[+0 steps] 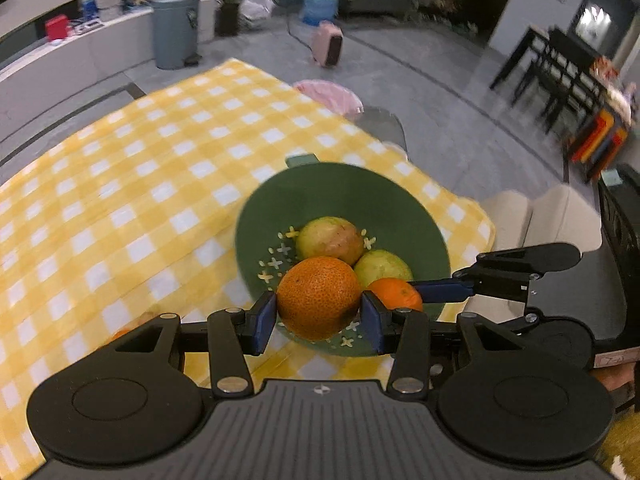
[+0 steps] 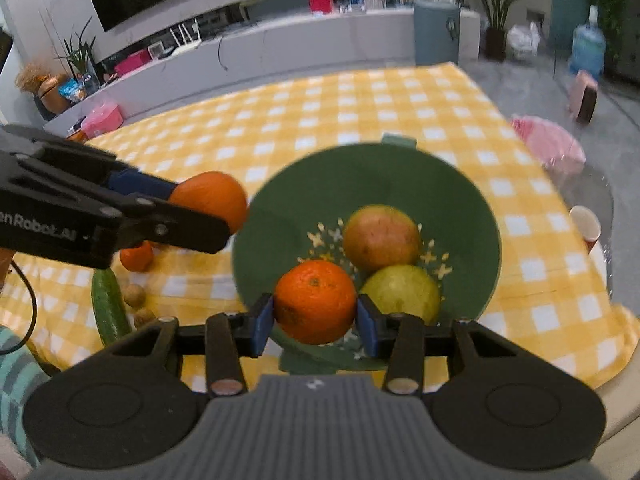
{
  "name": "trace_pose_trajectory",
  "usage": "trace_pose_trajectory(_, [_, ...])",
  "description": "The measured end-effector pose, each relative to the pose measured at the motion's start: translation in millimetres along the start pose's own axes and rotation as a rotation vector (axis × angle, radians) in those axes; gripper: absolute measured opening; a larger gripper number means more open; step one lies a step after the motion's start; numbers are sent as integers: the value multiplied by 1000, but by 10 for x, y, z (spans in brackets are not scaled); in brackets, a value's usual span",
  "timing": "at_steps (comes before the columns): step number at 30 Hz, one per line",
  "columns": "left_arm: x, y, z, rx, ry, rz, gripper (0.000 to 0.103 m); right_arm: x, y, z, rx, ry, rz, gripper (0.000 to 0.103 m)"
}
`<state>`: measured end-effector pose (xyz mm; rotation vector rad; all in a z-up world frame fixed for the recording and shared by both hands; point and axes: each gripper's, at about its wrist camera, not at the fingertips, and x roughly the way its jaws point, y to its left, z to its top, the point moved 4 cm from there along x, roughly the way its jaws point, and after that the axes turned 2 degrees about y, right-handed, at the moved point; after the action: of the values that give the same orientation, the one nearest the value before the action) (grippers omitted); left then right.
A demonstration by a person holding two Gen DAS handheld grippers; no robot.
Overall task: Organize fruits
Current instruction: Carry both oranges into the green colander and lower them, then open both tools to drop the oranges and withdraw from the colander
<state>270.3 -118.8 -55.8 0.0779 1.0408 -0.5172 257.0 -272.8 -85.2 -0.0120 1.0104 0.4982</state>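
A green bowl (image 1: 352,192) (image 2: 320,184) sits on the yellow checked tablecloth and holds two greenish-red fruits (image 1: 330,238) (image 2: 382,236). My left gripper (image 1: 319,316) is shut on a large orange (image 1: 319,298) at the bowl's near-left rim; it also shows in the right wrist view (image 2: 216,196). My right gripper (image 2: 315,322) is shut on a smaller orange (image 2: 315,300) above the bowl's near side; it also shows in the left wrist view (image 1: 394,292).
On the cloth left of the bowl lie a small orange (image 2: 136,258), a cucumber (image 2: 108,308) and two walnuts (image 2: 134,294). A paper cup (image 2: 585,224) stands at the table's right edge. A pink stool (image 1: 328,96) stands beyond the table.
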Motion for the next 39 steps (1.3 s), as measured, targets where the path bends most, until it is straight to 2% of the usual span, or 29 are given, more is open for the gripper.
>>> trace_pose_trajectory(4, [218, -37, 54, 44, 77, 20, 51, 118, -41, -17, 43, 57, 49, 42])
trace_pose_trajectory(10, [434, -57, 108, 100, 165, 32, 51, 252, -40, 6, 66, 114, 36, 42])
trace_pose_trajectory(17, [690, -49, 114, 147, 278, 61, 51, 304, -84, 44, 87, 153, 67, 43])
trace_pose_trajectory(24, [782, -55, 123, 170, 305, 67, 51, 288, -121, 53, 101, 168, 69, 44])
trace_pose_trajectory(25, [792, -54, 124, 171, 307, 68, 51, 262, -126, 52, 101, 159, 71, 48])
trace_pose_trajectory(28, [837, -77, 142, 186, 313, 81, 51, 202, -152, 39, 103, 143, 66, 52])
trace_pose_trajectory(39, [909, -83, 192, 214, 301, 156, 52, 125, -206, -3, 119, 108, 72, 58])
